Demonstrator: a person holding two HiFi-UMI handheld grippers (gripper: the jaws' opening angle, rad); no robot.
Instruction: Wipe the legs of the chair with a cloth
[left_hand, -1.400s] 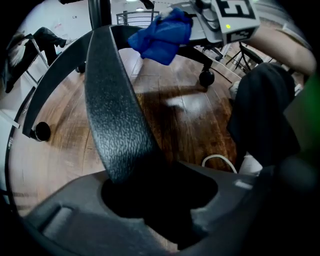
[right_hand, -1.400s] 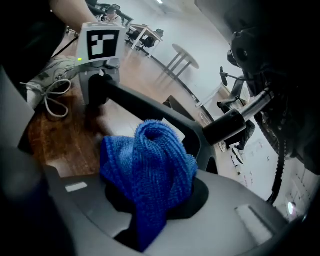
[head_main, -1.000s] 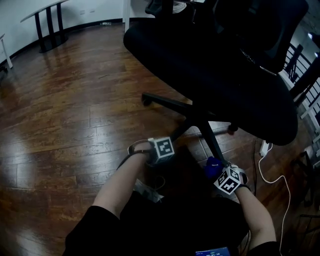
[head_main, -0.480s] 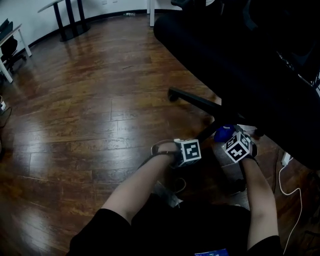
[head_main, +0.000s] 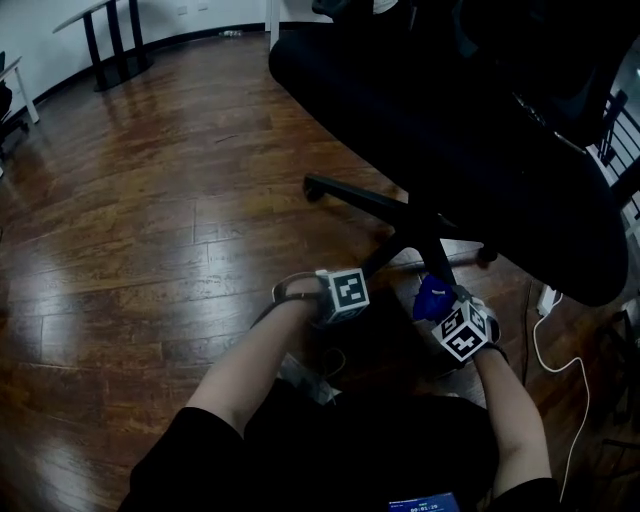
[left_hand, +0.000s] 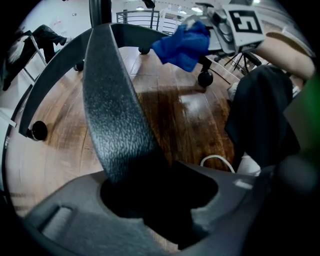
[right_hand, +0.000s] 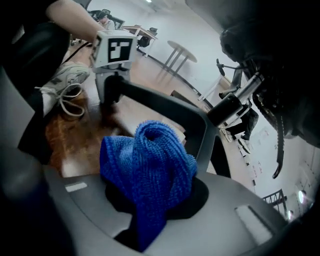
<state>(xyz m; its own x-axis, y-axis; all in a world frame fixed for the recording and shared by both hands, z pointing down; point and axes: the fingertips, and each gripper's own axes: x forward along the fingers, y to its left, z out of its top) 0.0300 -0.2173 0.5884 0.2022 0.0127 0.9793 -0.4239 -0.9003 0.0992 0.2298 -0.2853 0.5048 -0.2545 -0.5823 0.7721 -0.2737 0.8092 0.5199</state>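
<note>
Right gripper view: the cloth (right_hand: 150, 165), blue and bunched into a knot, sits between the jaws of my right gripper (right_hand: 155, 220), which are closed on it, with a tail of it hanging down through the gap. Behind it runs a black leg (right_hand: 165, 107) of the chair (head_main: 450, 130). I cannot tell whether the cloth touches any leg. From the head view it hangs just beside the hub, where the seat's shadow swallows the detail.

My left gripper (right_hand: 111, 102) stands nearly upright on that leg, its marker cube on top. Its own view shows the pebbled leg running straight into the gap between the jaws, which are clamped on it, though the contact itself is lost in darkness. From the head view its tips are hidden under the cube and my forearm.

A castor (left_hand: 38, 131) ends another leg at the left. The wood floor (head_main: 150, 200) gleams below. A white cable (head_main: 560, 370) trails at the right, and my shoe (right_hand: 65, 80) is partly cut off by my trousers.
</note>
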